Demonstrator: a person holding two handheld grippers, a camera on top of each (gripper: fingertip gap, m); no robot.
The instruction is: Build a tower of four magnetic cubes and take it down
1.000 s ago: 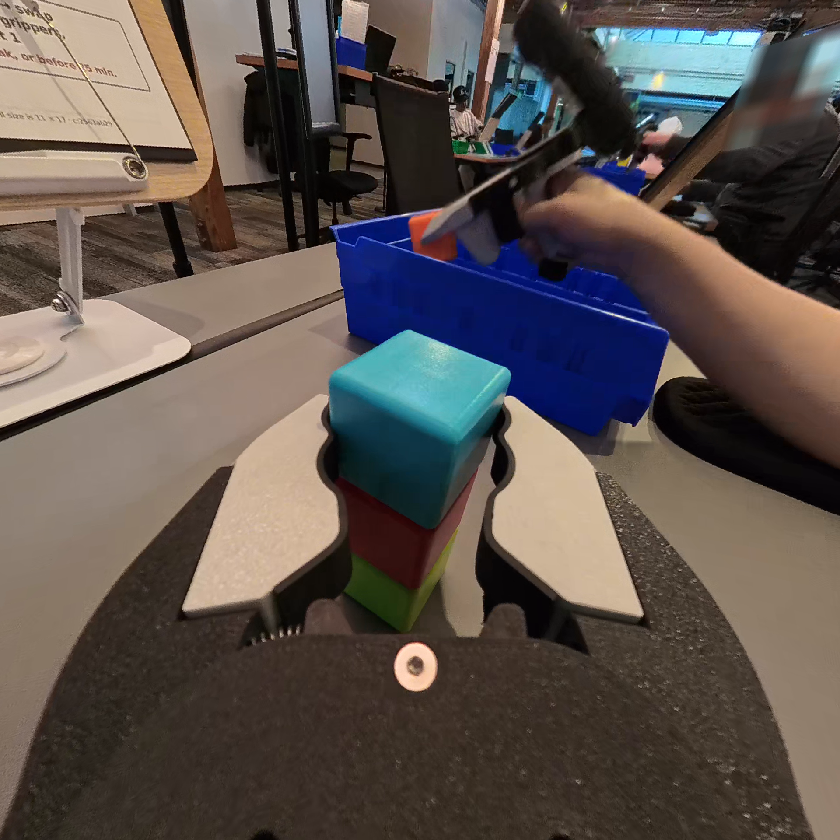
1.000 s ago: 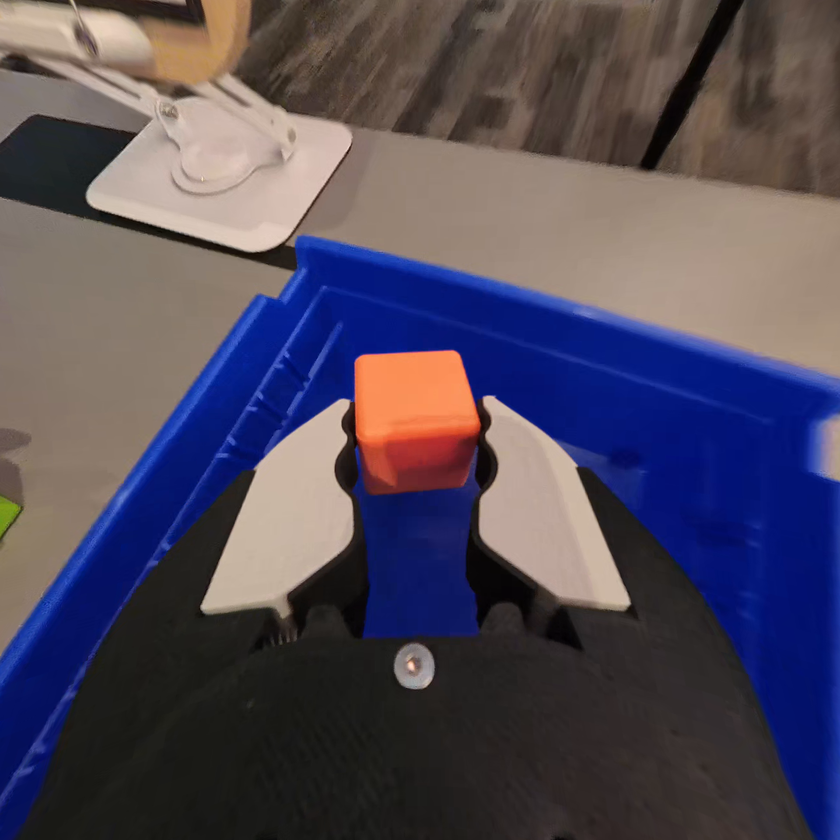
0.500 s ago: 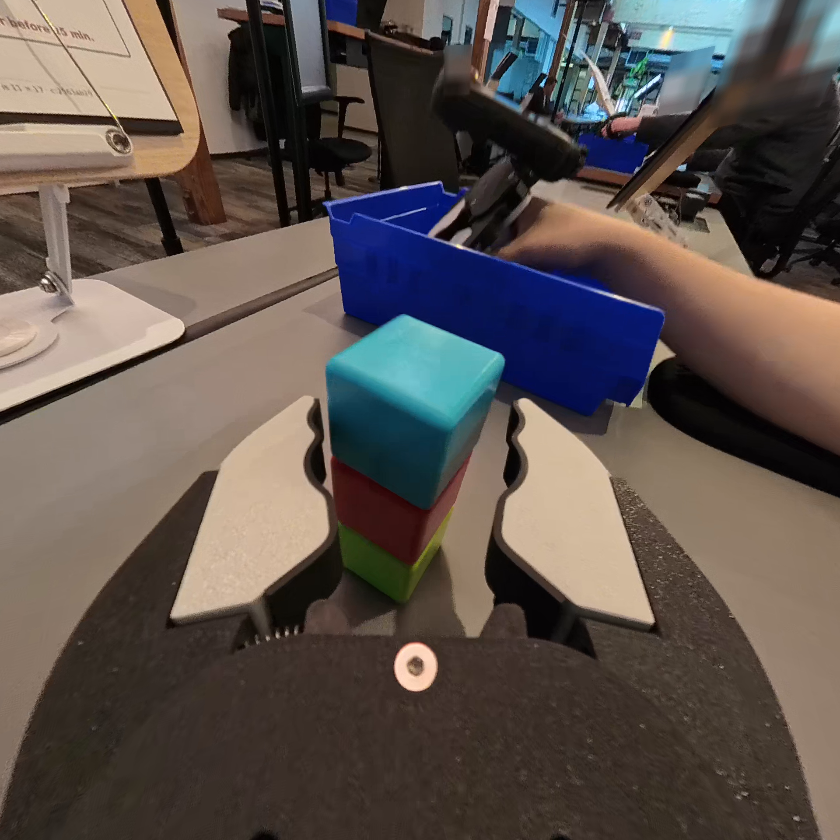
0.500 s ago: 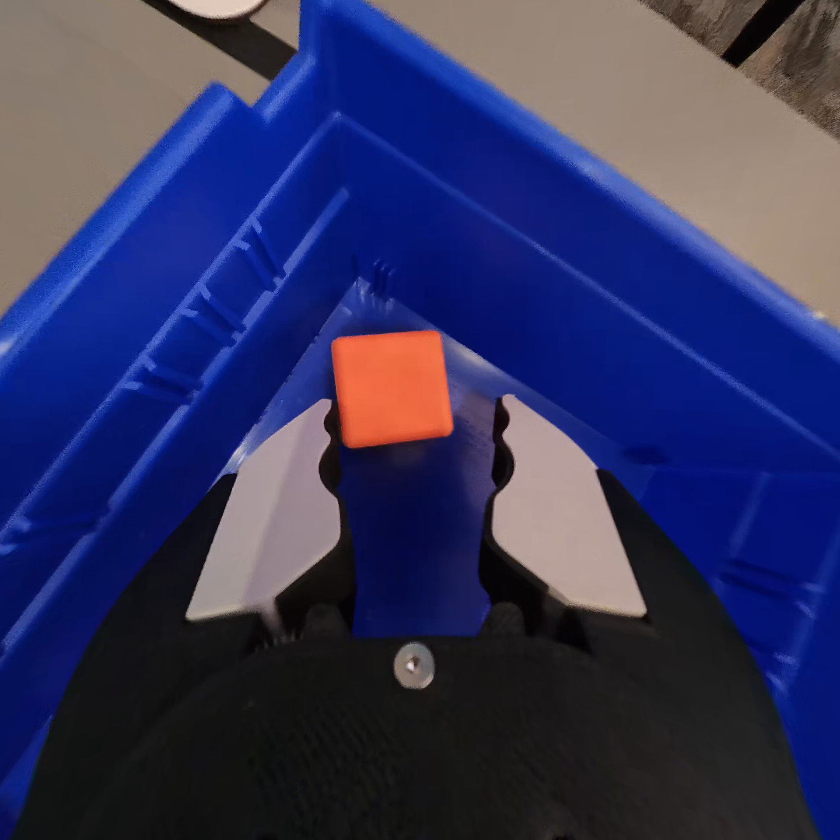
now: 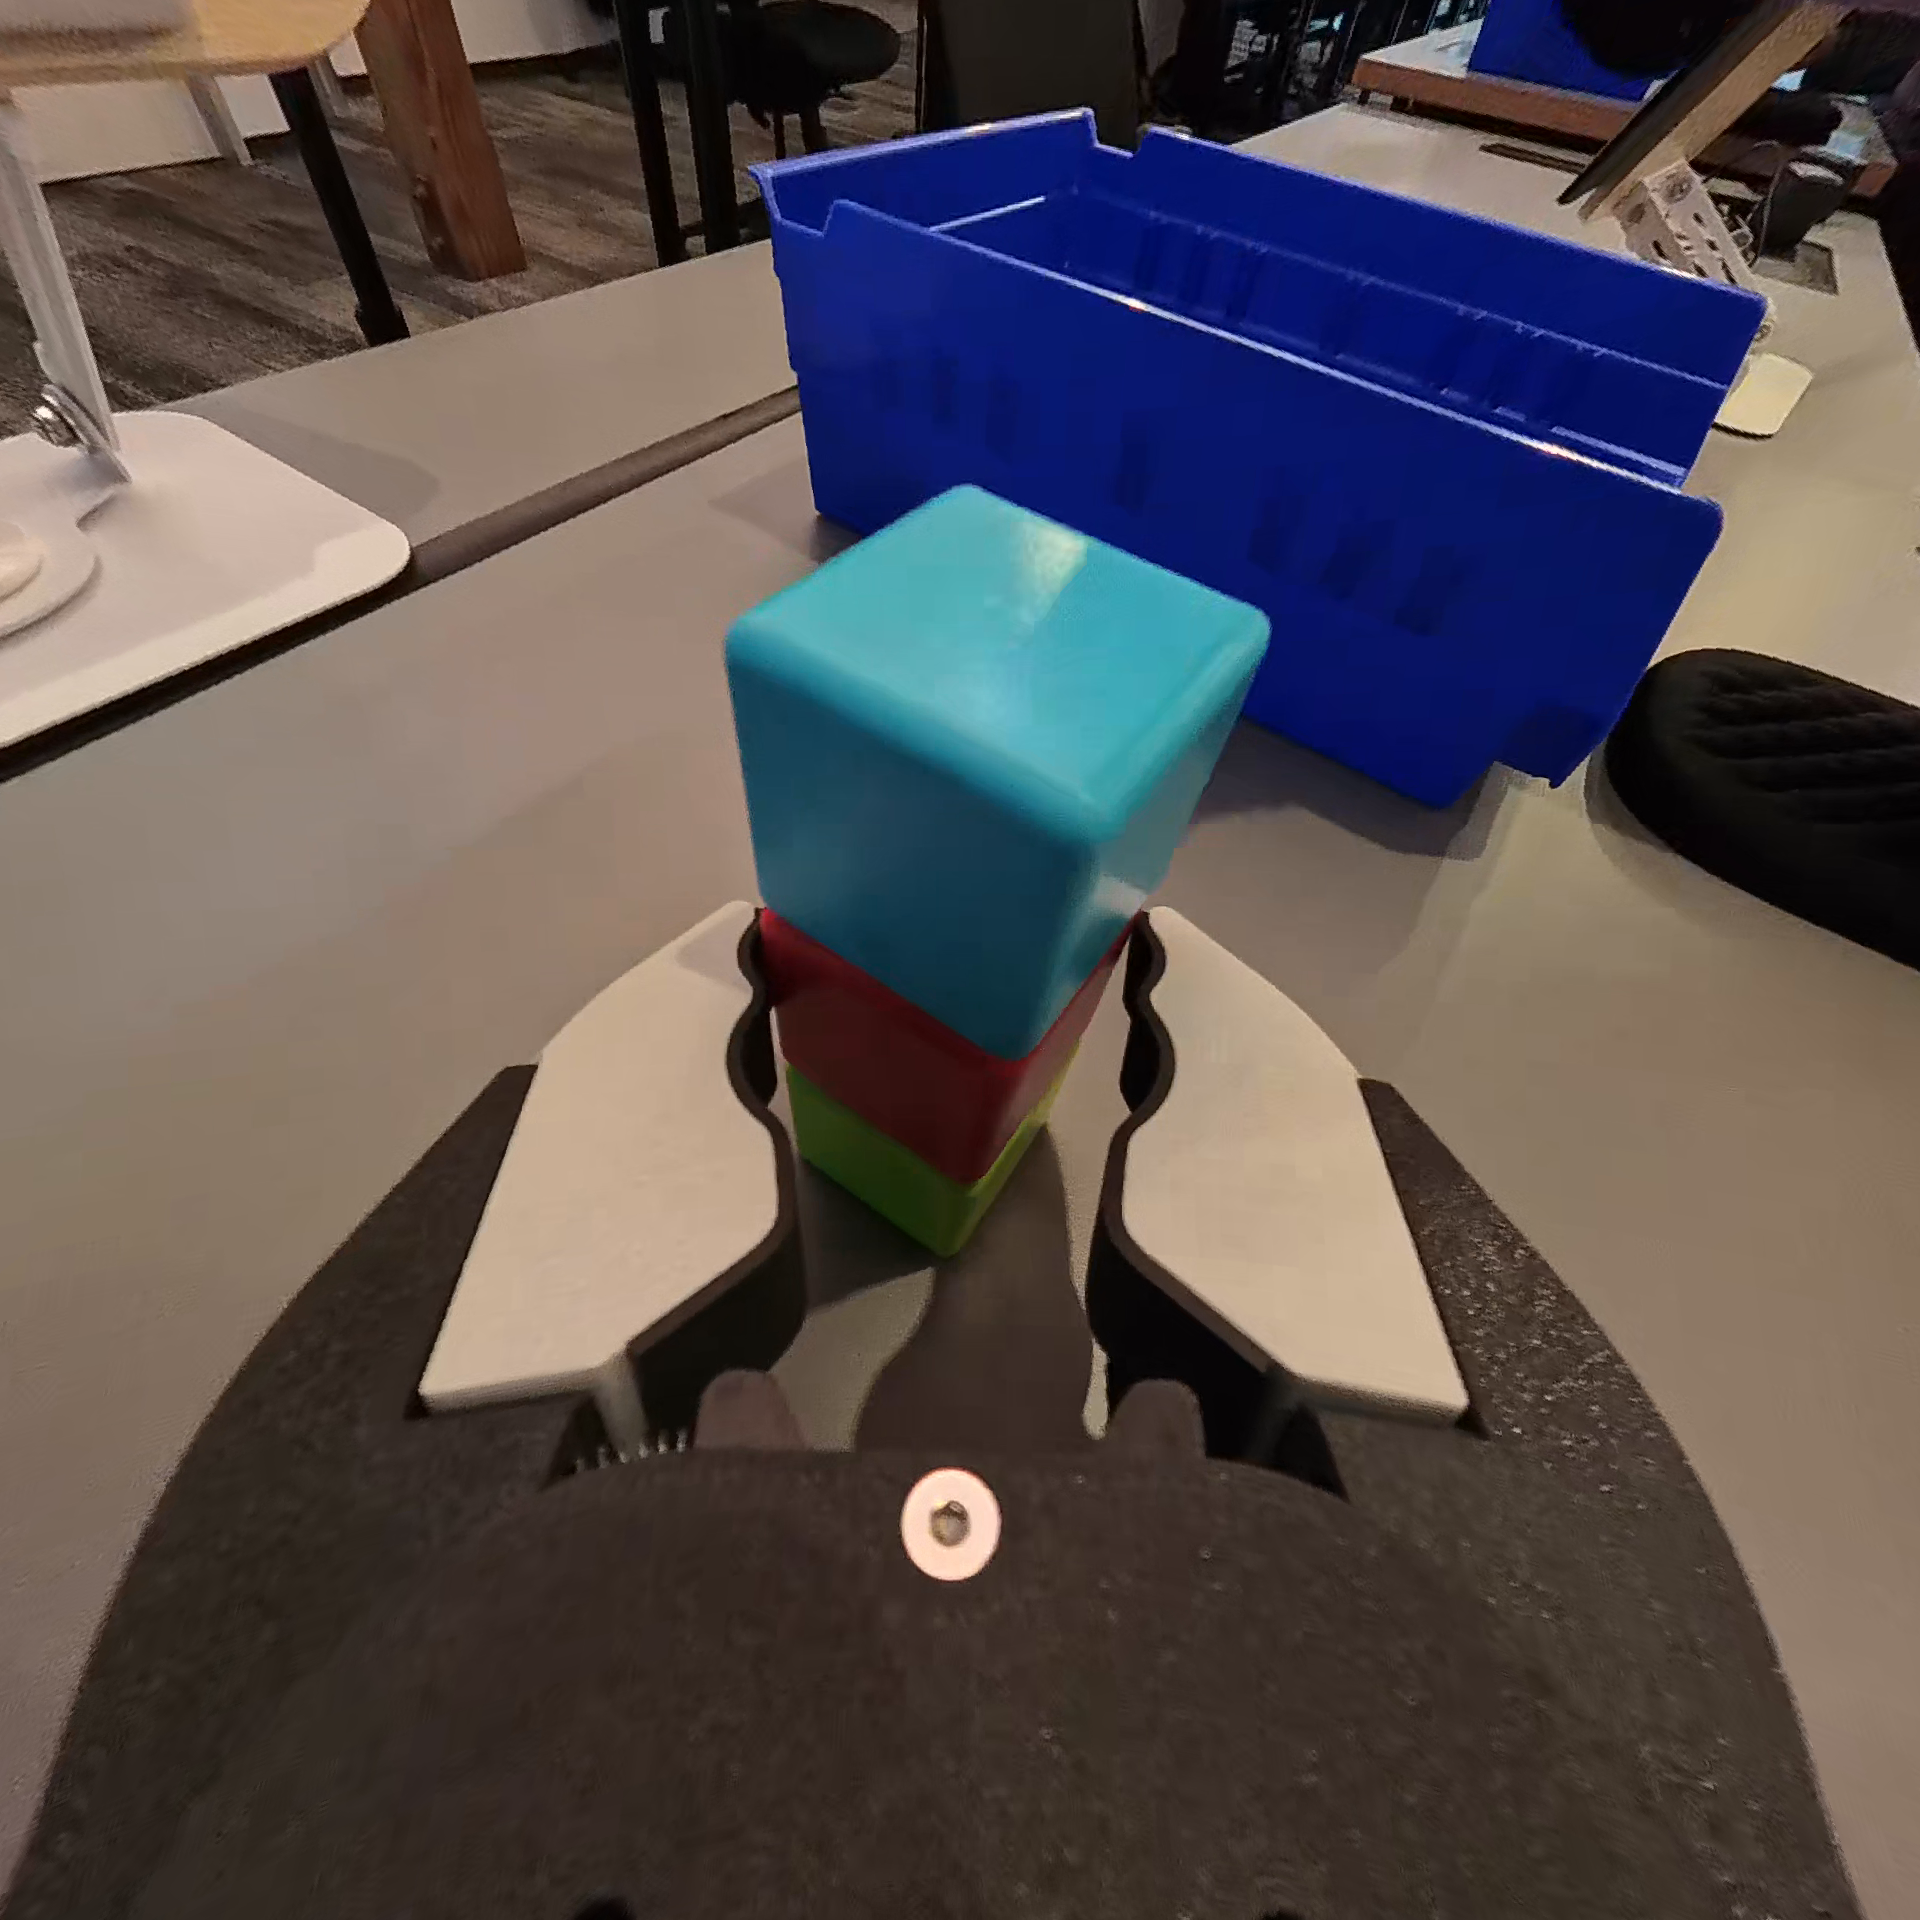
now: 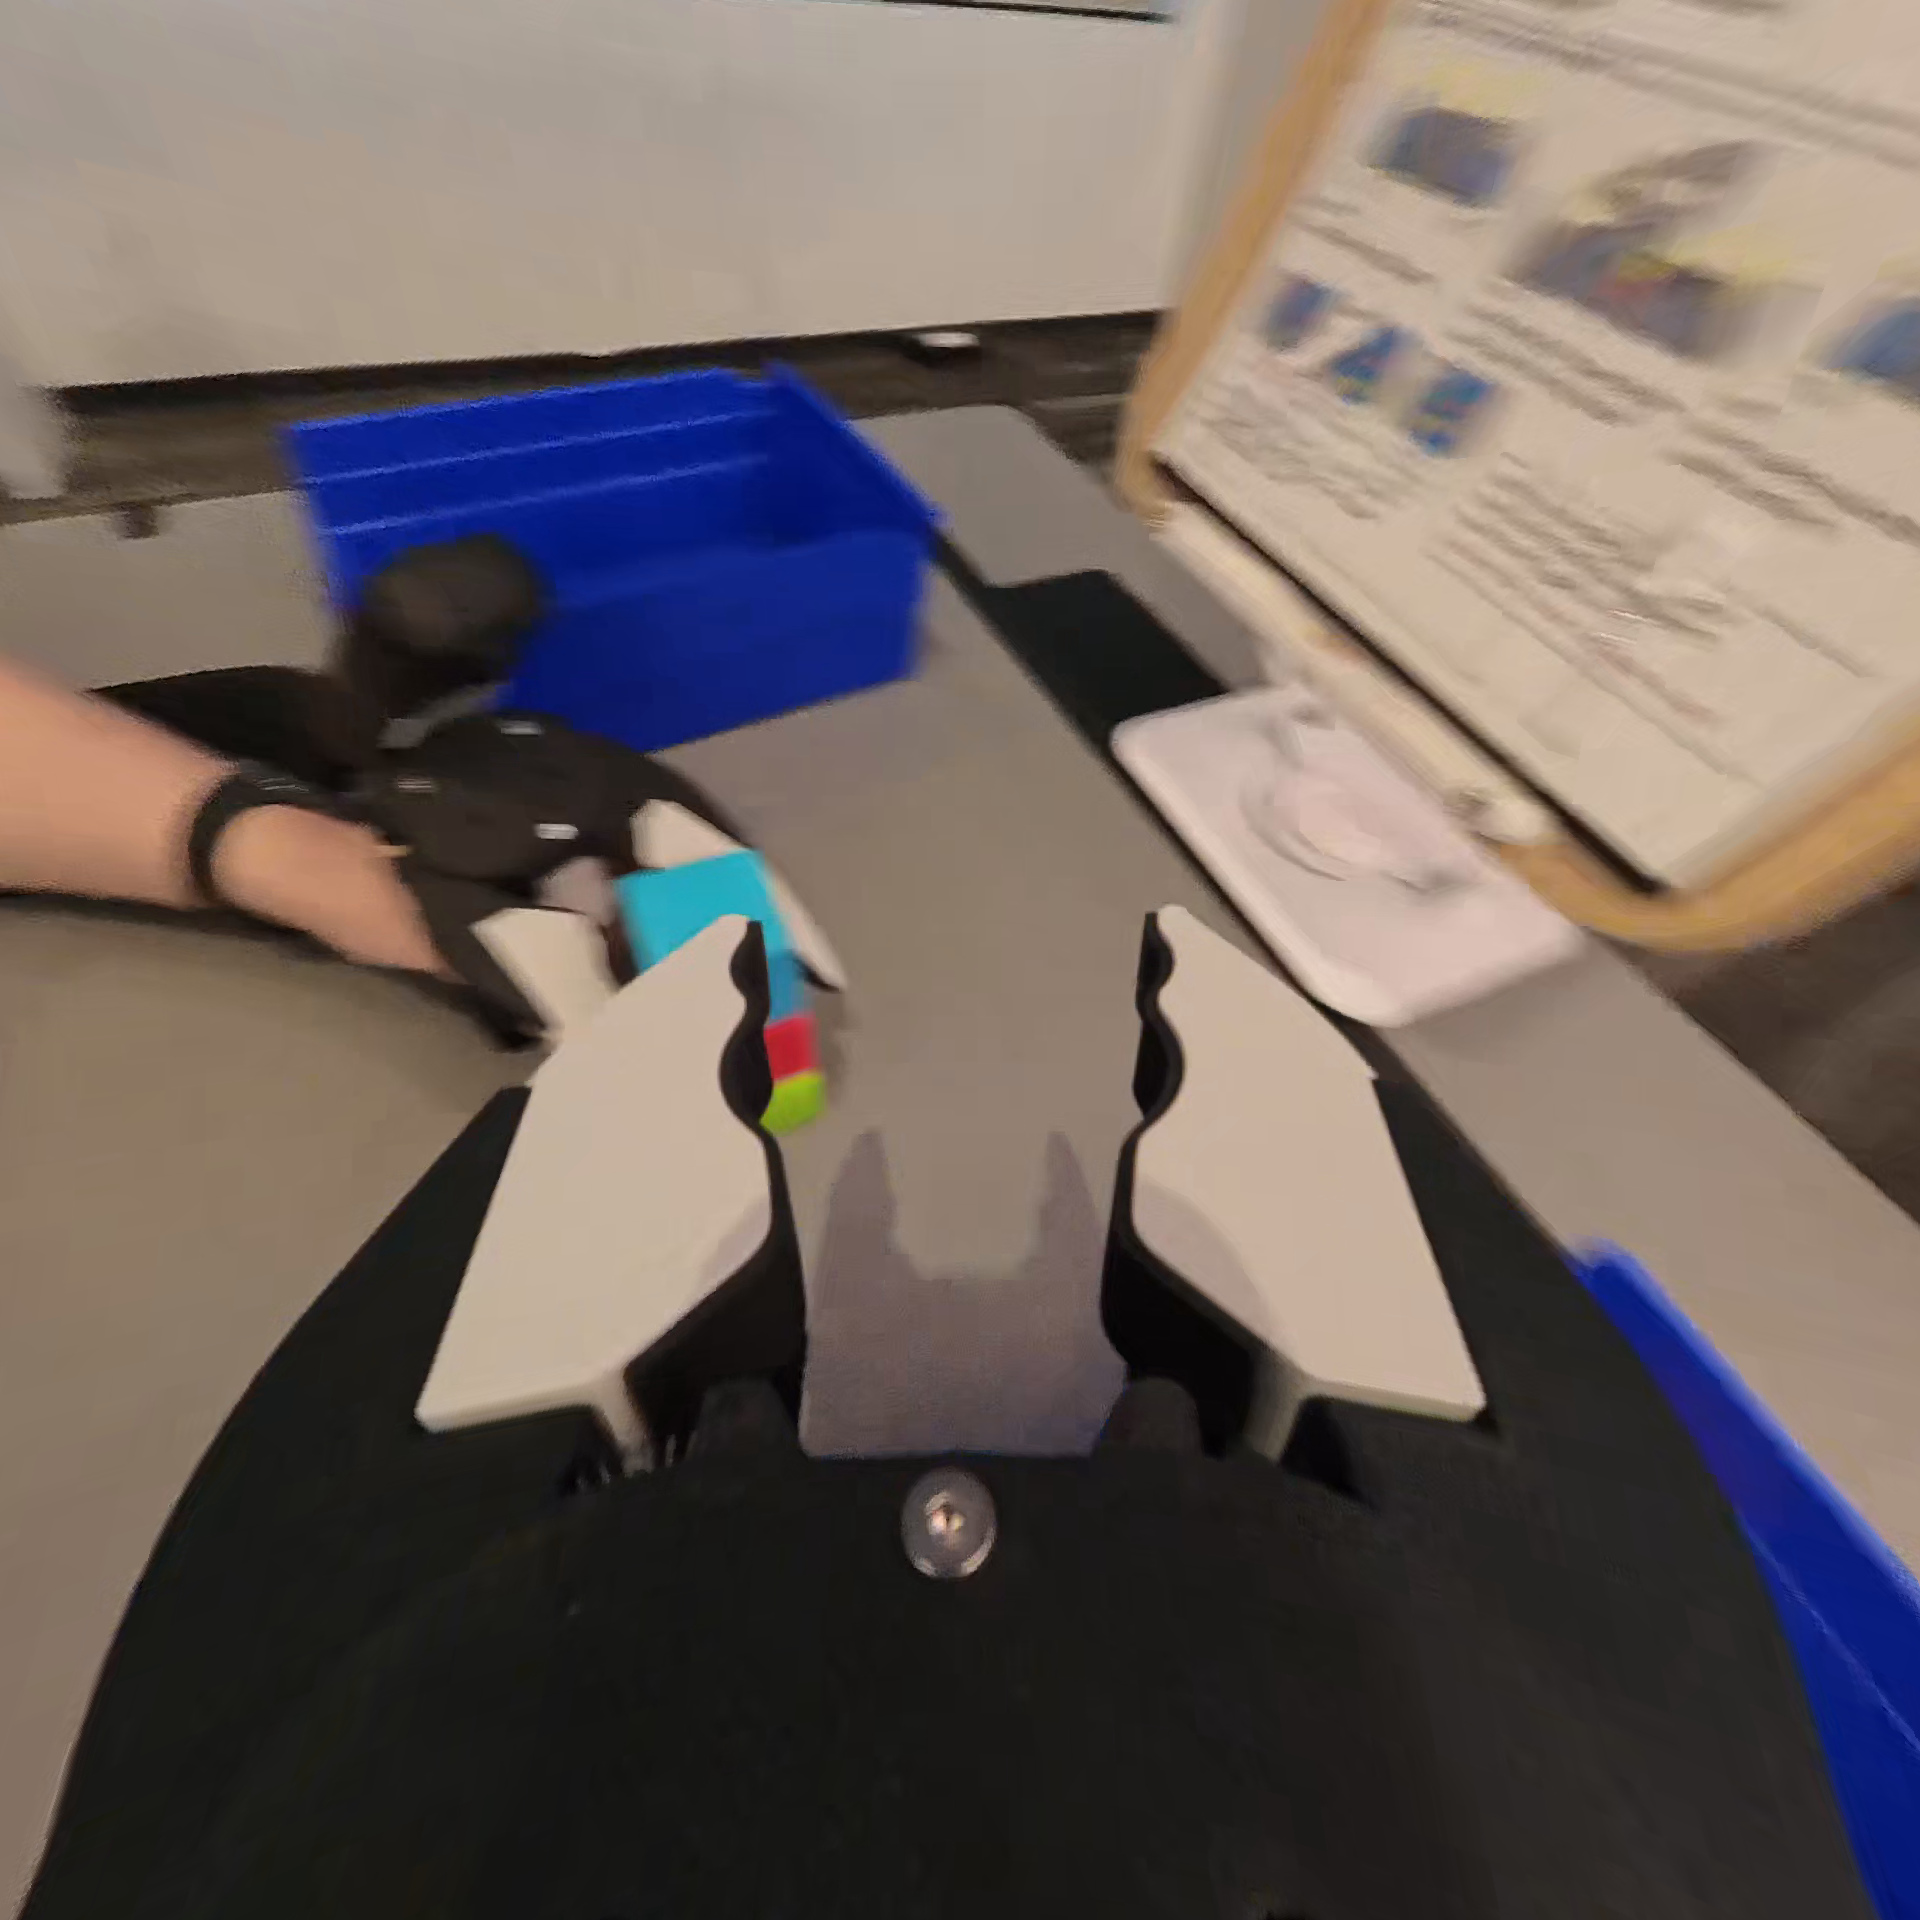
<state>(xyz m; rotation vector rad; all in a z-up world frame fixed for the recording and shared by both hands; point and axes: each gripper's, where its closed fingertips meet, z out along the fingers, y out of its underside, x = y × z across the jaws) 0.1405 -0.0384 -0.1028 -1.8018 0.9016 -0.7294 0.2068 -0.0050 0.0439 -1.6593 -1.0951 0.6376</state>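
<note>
On the grey bench (image 5: 312, 831) stands a three-cube tower: teal cube (image 5: 966, 758) over red cube (image 5: 894, 1081) over green cube (image 5: 904, 1184). Left hand-held gripper (image 5: 940, 961) is spread around the red one, apparently not touching it. Right hand-held gripper (image 6: 945, 961) hangs spread and empty. Judging by this, dismantling into the blue bin (image 5: 1299, 447) looks under way, three cubes left.

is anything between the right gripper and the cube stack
Nothing visible lies in that gap: only bare table separates the open right gripper from the stack. The left gripper straddles the stack at its red cube, so a side approach is crowded.
</note>
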